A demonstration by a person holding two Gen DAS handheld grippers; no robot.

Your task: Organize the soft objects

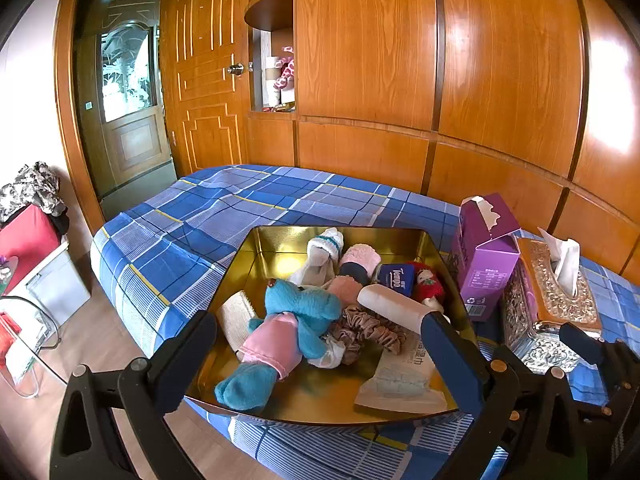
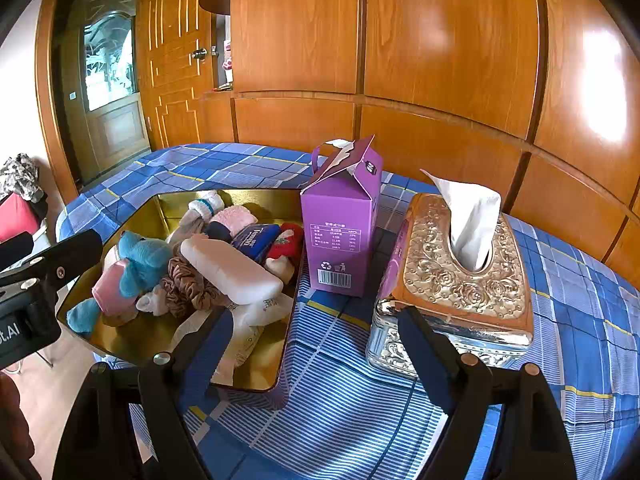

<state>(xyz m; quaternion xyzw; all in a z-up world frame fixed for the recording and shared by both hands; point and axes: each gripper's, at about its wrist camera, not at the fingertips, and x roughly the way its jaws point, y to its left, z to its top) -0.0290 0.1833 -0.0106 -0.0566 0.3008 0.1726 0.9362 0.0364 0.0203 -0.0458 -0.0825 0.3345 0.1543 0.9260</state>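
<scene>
Only the right view shows the whole embossed silver tissue box (image 2: 460, 276). Both the left gripper (image 1: 320, 344) and right gripper (image 2: 316, 344) hang released, empty. The soft blue plush toy (image 1: 296, 316) lies in the gold metal tray (image 1: 280, 240), left on the blue plaid bed (image 1: 200, 216), wooden wardrobe (image 1: 400, 60) behind.

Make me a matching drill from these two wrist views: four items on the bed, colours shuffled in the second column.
Items:
1. plush toy
2. scrunchie
3. carton
4. tissue pack

Colours:
A. purple
B. dark blue
C. teal with a pink dress
D. brown

Pairs: 1-C, 2-D, 3-A, 4-B
</scene>
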